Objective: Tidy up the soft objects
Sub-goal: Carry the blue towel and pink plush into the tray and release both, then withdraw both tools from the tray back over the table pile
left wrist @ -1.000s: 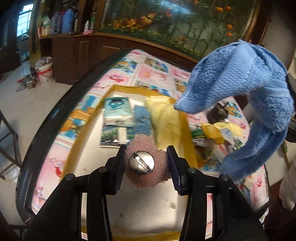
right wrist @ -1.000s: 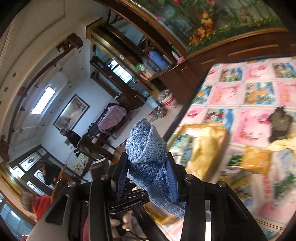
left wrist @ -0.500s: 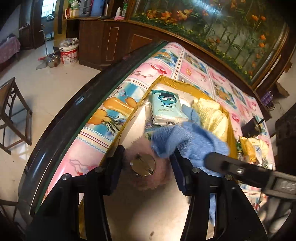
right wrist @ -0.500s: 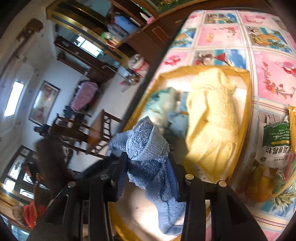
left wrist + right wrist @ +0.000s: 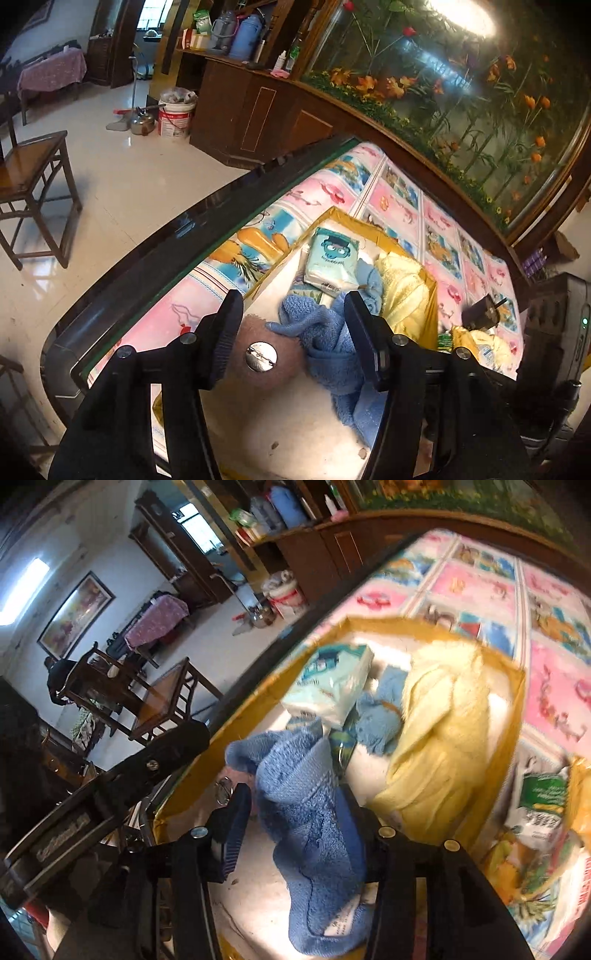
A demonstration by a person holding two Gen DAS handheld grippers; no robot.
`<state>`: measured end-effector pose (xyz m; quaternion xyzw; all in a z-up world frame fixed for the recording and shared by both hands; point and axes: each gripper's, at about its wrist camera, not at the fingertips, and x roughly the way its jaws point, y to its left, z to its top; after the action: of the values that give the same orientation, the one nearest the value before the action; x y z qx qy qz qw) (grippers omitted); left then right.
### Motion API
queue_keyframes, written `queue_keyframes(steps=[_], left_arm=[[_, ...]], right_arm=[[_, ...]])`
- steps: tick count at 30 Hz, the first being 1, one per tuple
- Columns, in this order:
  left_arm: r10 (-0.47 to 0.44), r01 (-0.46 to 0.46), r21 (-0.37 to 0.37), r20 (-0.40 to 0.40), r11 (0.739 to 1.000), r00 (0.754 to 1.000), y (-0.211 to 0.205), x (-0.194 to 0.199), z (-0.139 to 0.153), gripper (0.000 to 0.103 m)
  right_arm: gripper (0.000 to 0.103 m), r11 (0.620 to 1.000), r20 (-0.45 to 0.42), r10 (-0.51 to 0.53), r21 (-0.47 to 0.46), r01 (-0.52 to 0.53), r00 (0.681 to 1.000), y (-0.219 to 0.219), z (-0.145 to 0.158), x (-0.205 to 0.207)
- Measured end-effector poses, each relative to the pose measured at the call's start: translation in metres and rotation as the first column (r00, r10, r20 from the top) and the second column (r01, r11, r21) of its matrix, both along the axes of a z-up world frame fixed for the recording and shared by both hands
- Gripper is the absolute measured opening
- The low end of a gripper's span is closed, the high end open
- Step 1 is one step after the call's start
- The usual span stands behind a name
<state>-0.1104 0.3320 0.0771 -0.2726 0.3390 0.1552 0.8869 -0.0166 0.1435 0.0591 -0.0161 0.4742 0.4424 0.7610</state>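
1. The yellow box point(image 5: 430, 291) sat on the counter point(image 5: 207, 295), which had a pink picture cloth on it. Everything below is told from that box.
2. The left tool point(image 5: 291, 317) hung over the near end of the box. Its two fingers stood wide apart and held nothing.
3. Below the left tool, inside the near end of the box, lay a fuzzy pink thing point(image 5: 284, 363) with a round silver clip on it. It looked let go.
4. The right tool point(image 5: 295, 812) was also over the near end of the box. Its fingers stood apart. The blue towel point(image 5: 310, 819) hung loose between them and leaned on one finger, so it did not look squeezed.
5. The blue towel's bottom end lay on the white floor of the box, right beside the fuzzy pink thing.
6. Farther in the box lay a yellow towel point(image 5: 439, 731), a small blue cloth point(image 5: 380, 716) and a pack of tissues point(image 5: 332, 686).
7. I think the step was dropping the blue towel into the box, and it was almost done.
8. Next, I think both tools should lift straight up, slowly, so the towel does not catch on a finger. Then they could go for another soft thing outside the box.
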Motion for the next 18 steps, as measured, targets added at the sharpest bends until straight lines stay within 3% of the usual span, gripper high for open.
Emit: queue_keyframes(steps=[3,9,14,18], left_arm=[[0.009,-0.009,0.009,0.018,1.000,1.000,-0.004,-0.008,0.009,0.057],[-0.041,0.040,0.024,0.051,0.999,0.998,-0.033,-0.014,0.031,0.057],[-0.172,0.171,0.020,0.101,0.985,0.980,-0.081,-0.014,0.057,0.057],[-0.312,0.307,0.060,0.136,0.950,0.940,-0.131,-0.020,0.081,0.057]], right_arm=[[0.061,0.998,0.052,-0.021,0.056,0.018,0.998,-0.023,0.014,-0.003],[0.061,0.984,0.061,-0.108,0.146,0.099,0.992,-0.066,0.027,-0.009],[0.061,0.965,0.061,-0.196,0.192,0.181,0.979,-0.111,0.039,-0.017],[0.061,0.928,0.093,-0.305,0.251,0.274,0.948,-0.151,0.058,-0.032]])
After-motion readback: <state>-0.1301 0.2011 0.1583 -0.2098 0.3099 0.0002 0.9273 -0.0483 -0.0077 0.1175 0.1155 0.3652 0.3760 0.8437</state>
